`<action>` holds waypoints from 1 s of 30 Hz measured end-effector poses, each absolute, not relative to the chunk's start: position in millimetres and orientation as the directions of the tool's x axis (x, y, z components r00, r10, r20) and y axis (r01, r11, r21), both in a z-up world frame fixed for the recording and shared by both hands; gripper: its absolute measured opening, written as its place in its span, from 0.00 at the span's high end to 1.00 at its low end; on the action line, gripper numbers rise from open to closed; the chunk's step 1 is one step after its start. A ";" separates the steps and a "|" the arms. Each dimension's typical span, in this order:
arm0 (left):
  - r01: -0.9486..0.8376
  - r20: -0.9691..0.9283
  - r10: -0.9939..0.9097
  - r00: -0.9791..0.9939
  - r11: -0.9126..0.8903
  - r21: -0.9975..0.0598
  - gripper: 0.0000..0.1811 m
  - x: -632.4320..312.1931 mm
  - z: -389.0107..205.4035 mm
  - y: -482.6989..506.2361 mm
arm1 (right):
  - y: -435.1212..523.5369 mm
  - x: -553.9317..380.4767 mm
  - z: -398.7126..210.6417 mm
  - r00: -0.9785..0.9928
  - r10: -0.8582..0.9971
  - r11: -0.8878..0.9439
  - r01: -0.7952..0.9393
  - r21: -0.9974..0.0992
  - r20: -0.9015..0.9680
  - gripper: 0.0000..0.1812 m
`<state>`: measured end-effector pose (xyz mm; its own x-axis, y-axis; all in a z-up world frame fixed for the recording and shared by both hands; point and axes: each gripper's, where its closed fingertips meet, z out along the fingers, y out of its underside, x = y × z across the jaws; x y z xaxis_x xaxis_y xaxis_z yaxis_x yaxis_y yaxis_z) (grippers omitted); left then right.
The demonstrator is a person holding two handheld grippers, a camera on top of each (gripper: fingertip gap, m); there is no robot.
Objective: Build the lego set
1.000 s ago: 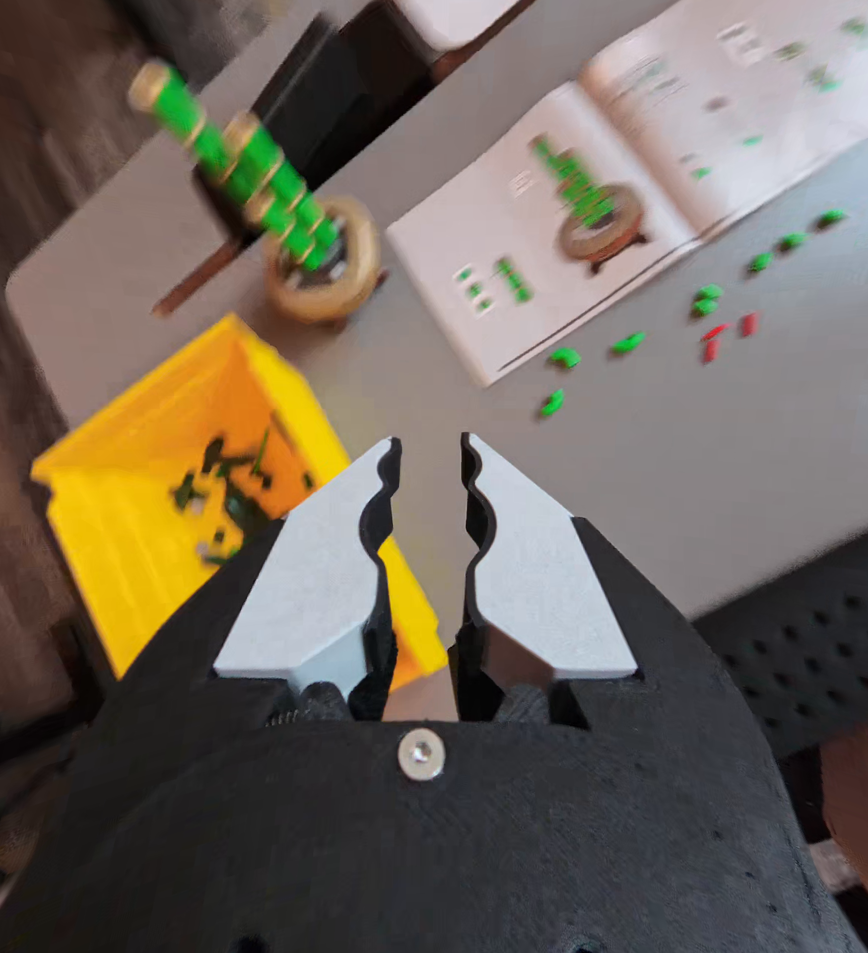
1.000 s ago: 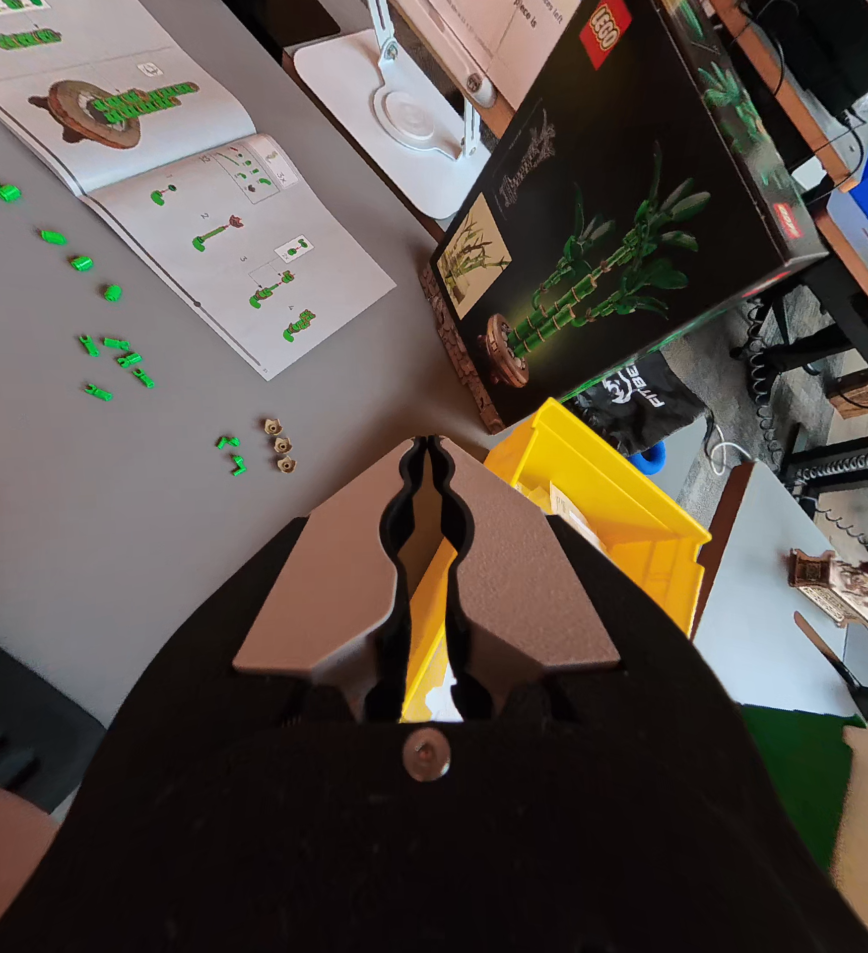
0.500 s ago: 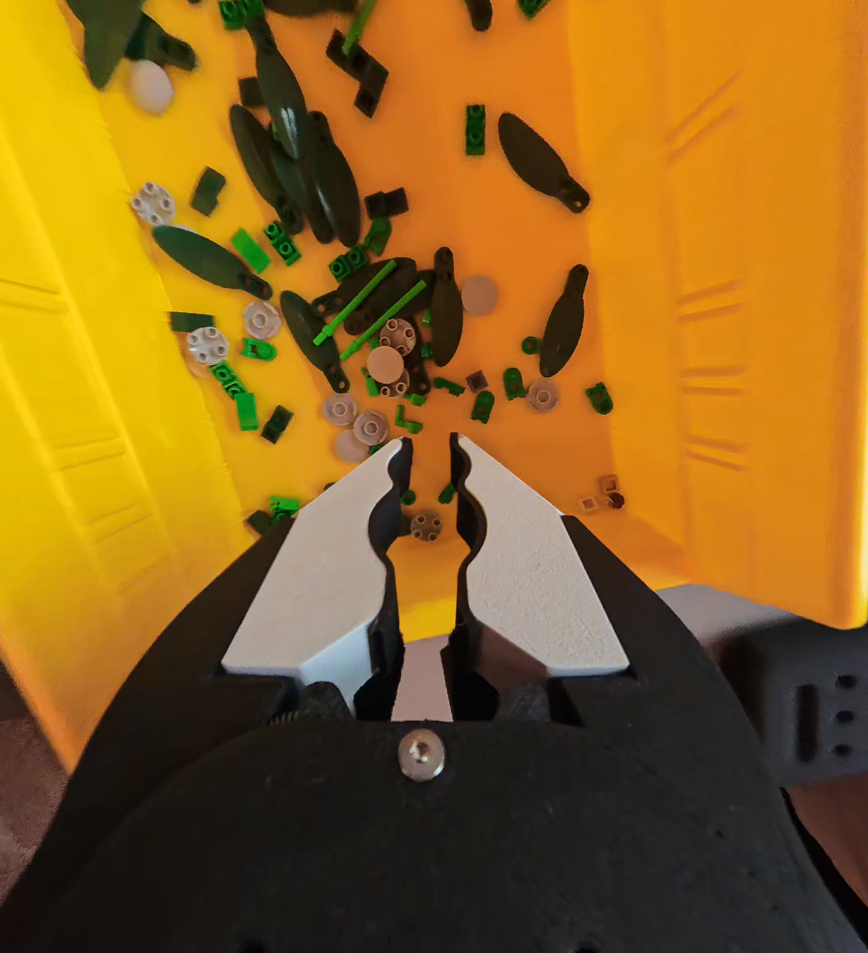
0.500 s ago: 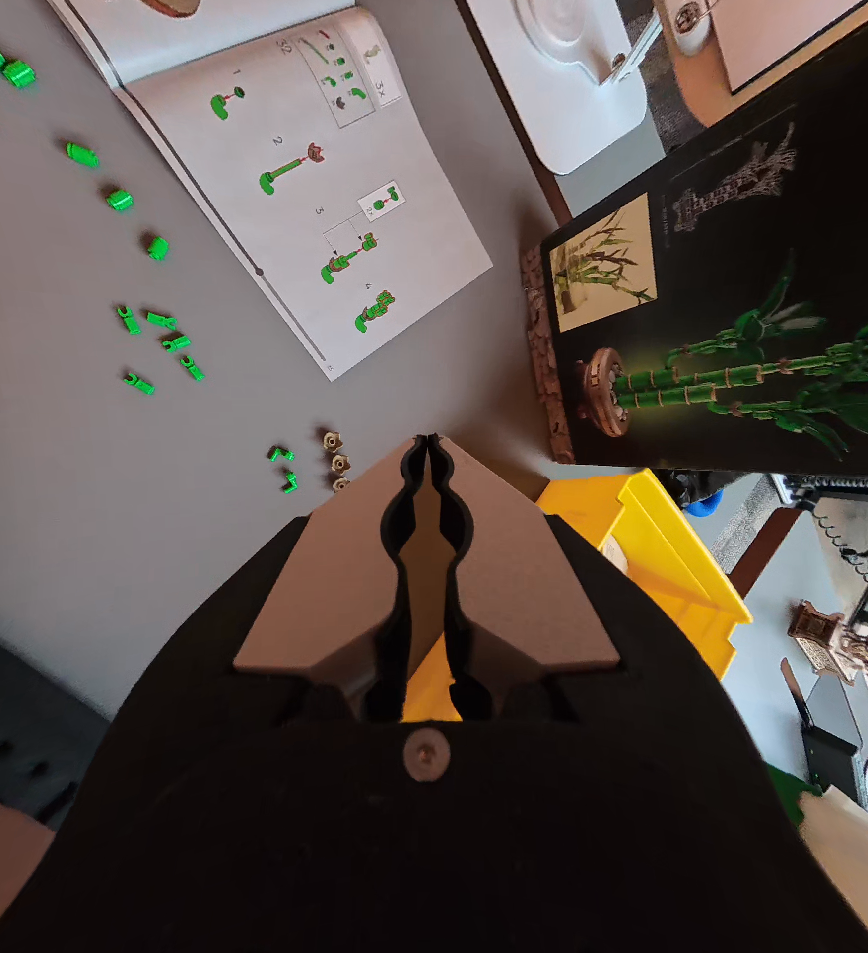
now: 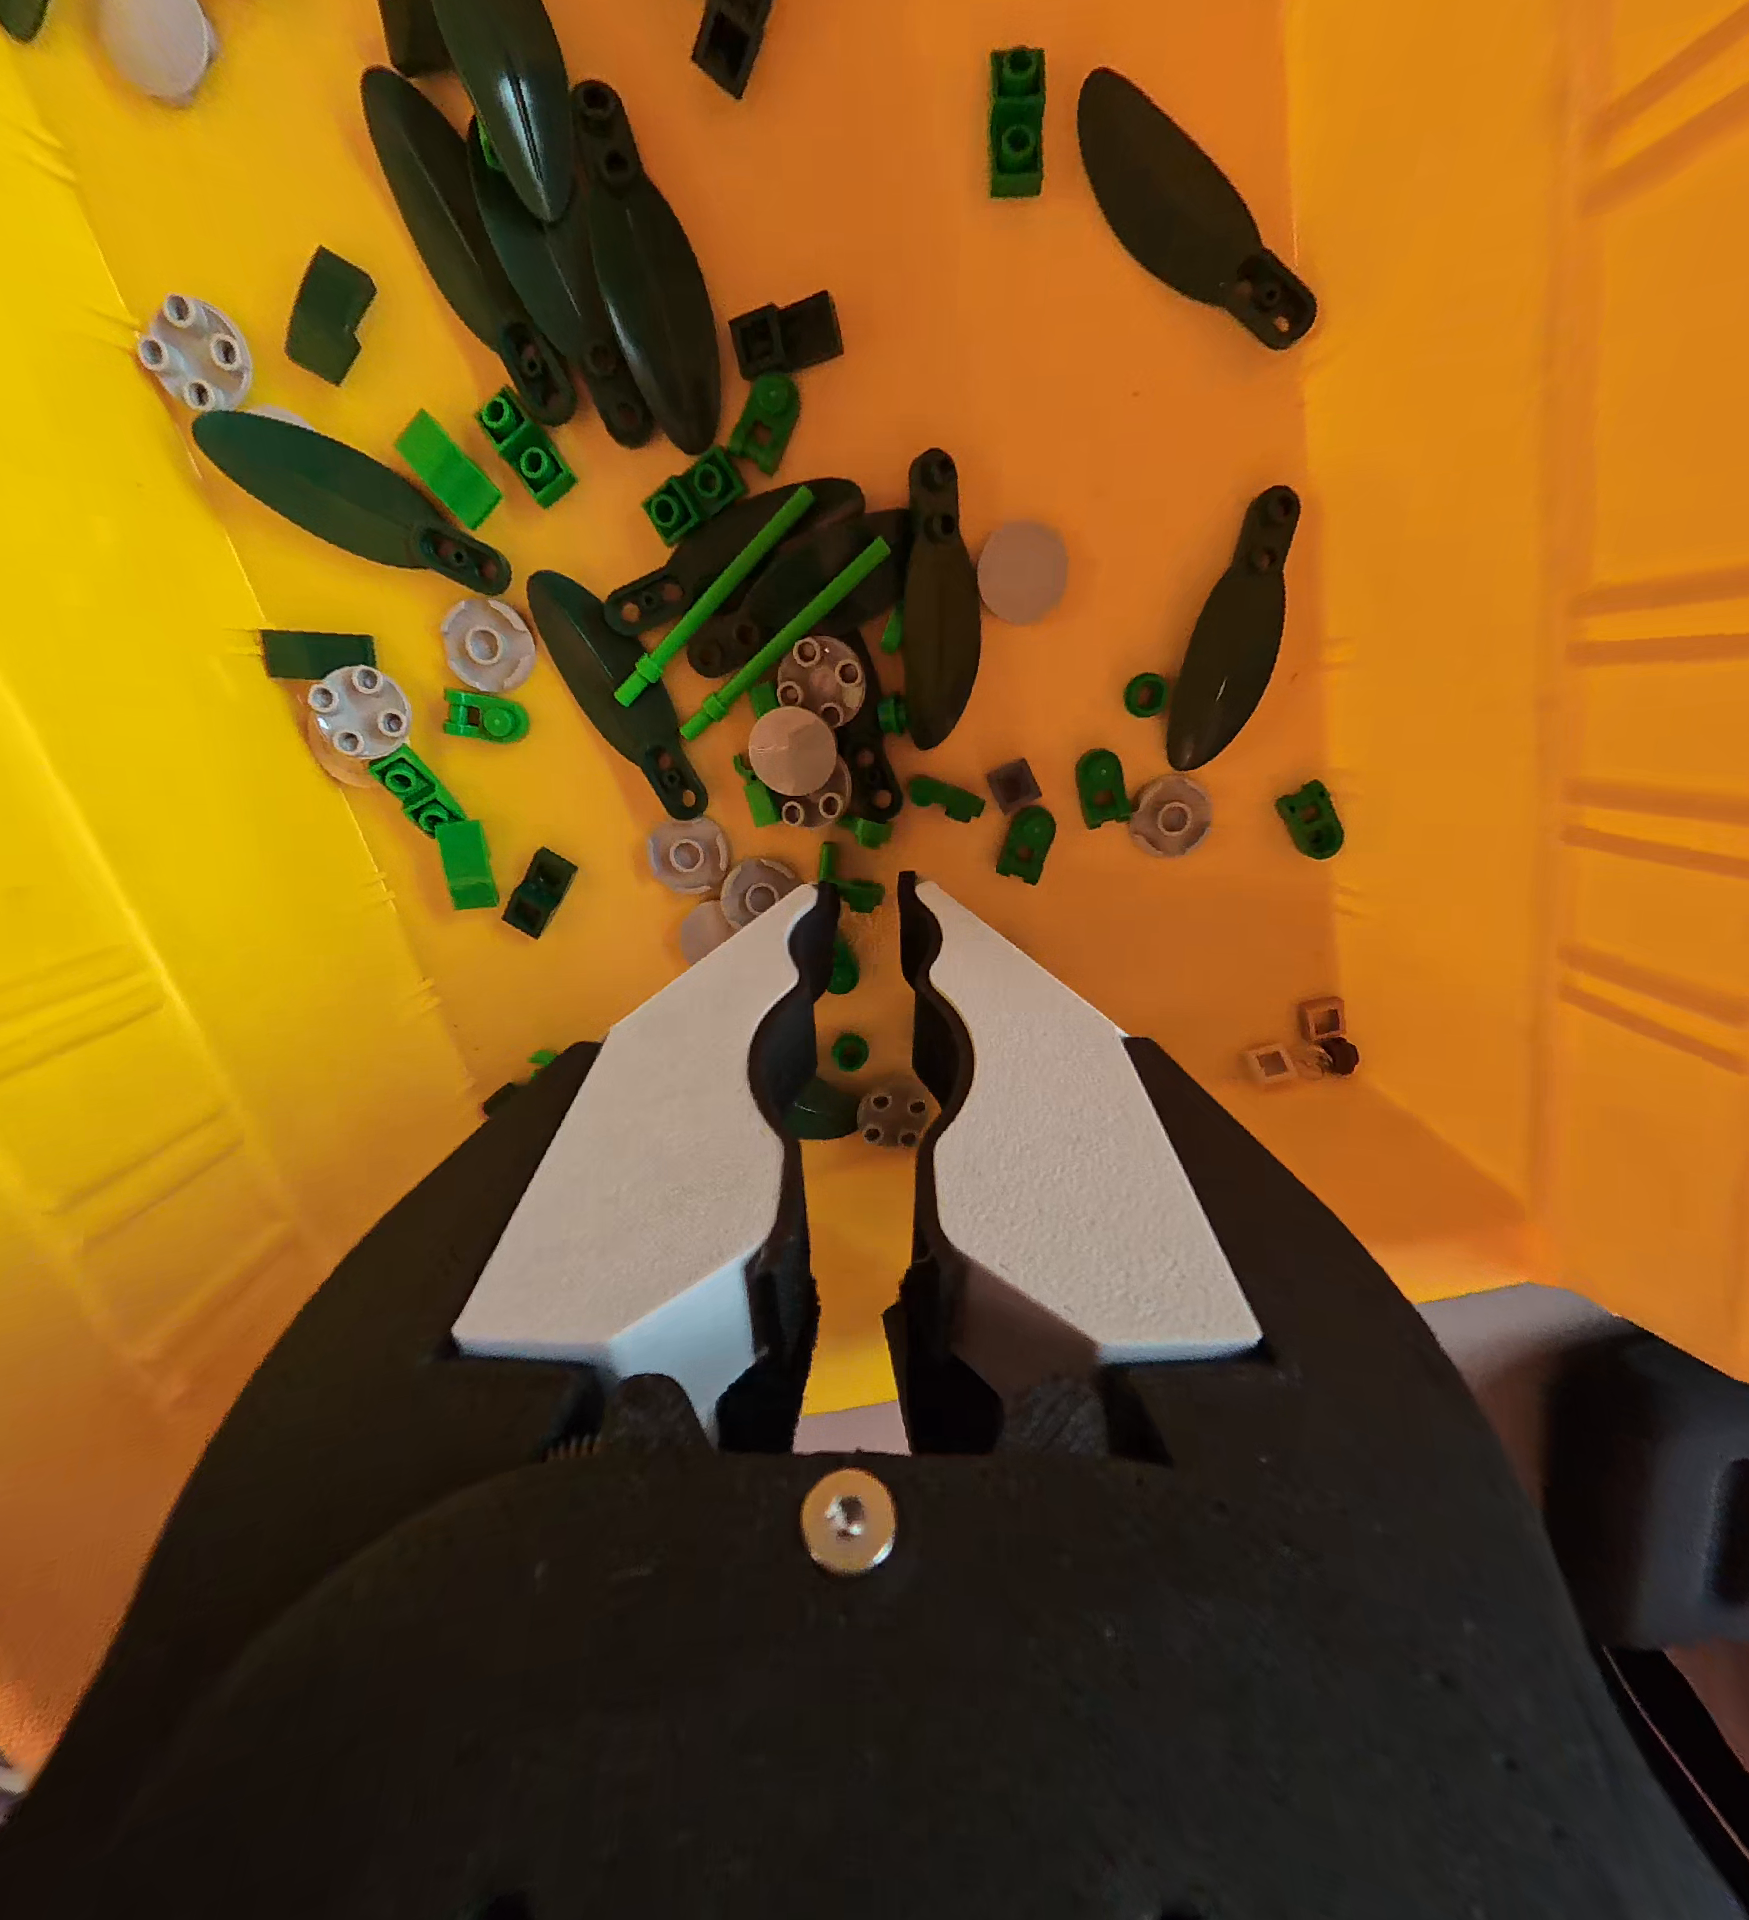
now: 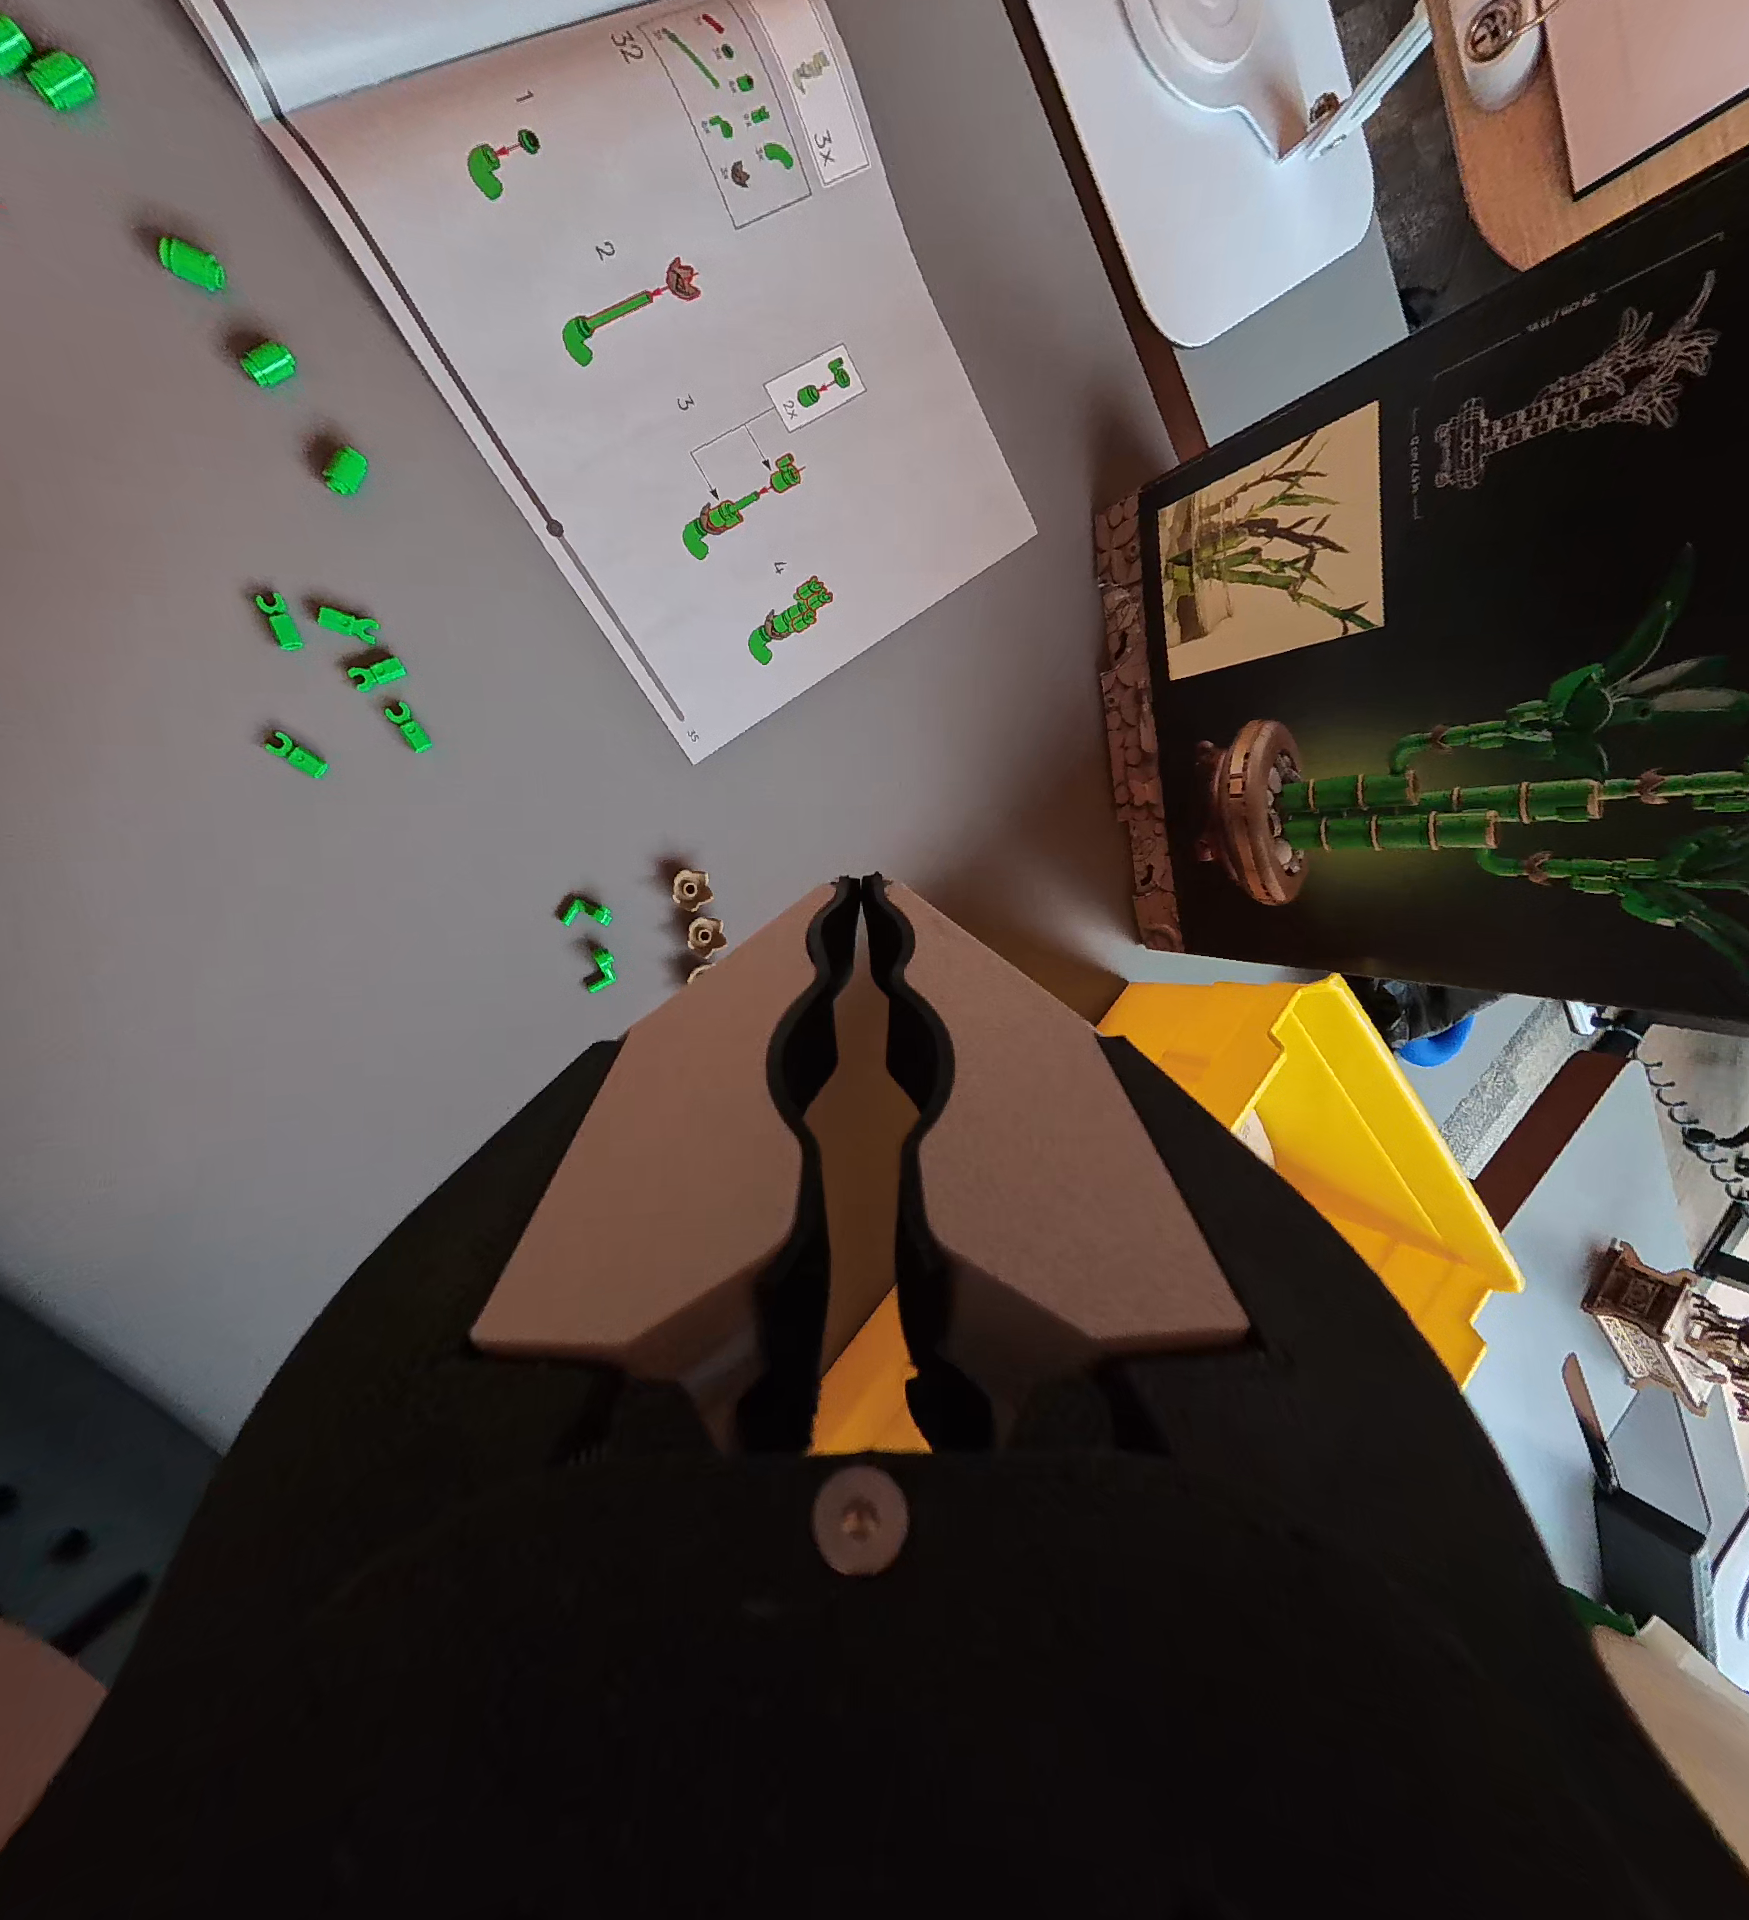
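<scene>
The left gripper (image 5: 857, 896) is held with its jaws parted by a narrow gap and nothing between them, tips down inside the yellow bin (image 5: 1680, 727) and just above its floor. A small green clip (image 5: 854, 891) is seen at the tips, and a green ring (image 5: 849, 1051) and a grey round plate (image 5: 896, 1117) are framed farther back in the gap. Beyond the tips a loose heap is spread: dark green leaves (image 5: 641, 301), 2 bright green rods (image 5: 714, 613), grey round plates and small green bricks. The right gripper (image 6: 857, 883) is pressed closed on nothing, its tips meeting over the grey table (image 6: 122, 935). Near it 3 tan studs (image 6: 691, 889) and 2 green elbows (image 6: 584, 914) are laid, with green clips (image 6: 350, 670) and green cylinders (image 6: 267, 364) farther off, the open booklet (image 6: 745, 416) beyond them, and the box (image 6: 1472, 675) and a 2nd bin (image 6: 1369, 1122) to the right. The step in hand is judged to be the picking of a part from the bin for the stem section drawn in the booklet. Which part is meant cannot be told. For the next move, the tips would need to be set astride 1 piece, lowered to the floor and closed without neighbours being caught.
</scene>
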<state>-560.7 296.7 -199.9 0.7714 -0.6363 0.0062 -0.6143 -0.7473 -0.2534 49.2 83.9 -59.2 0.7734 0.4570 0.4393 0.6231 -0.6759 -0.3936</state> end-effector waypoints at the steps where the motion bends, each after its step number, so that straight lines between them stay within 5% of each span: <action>1: -0.614 0.005 -0.634 0.773 -0.749 -0.249 0.95 -561.2 -201.5 296.8 | 83.2 49.8 -59.3 0.773 0.458 -0.676 0.623 -0.393 0.439 1.00; 11: -0.613 -0.056 -0.625 0.778 -0.738 -0.281 0.97 -566.9 -186.8 300.9 | 78.6 49.9 -55.6 0.770 0.463 -0.661 0.630 -0.408 0.439 1.00; 18: -0.567 -0.099 -0.644 0.759 -0.578 -0.587 0.97 -515.4 -78.5 298.0 | 77.2 49.6 -45.1 0.773 0.444 -0.644 0.627 -0.439 0.452 1.00; 24: -0.623 -0.040 -0.918 0.394 -0.235 -0.746 0.97 -339.0 -19.0 210.3 | 67.8 59.6 -28.1 0.785 0.407 -0.614 0.614 -0.496 0.468 1.00; 30: -0.643 0.021 -0.996 -0.088 0.040 -0.765 0.97 -138.6 -62.8 95.5 | 53.6 74.5 -23.3 0.814 0.379 -0.595 0.579 -0.557 0.440 1.00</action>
<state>-138.6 95.5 -62.8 -0.0878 -0.9959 0.0213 -0.6432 0.0403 -0.7647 74.5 53.6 -23.3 0.8138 0.3792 0.4404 0.5789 -0.5952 -0.5573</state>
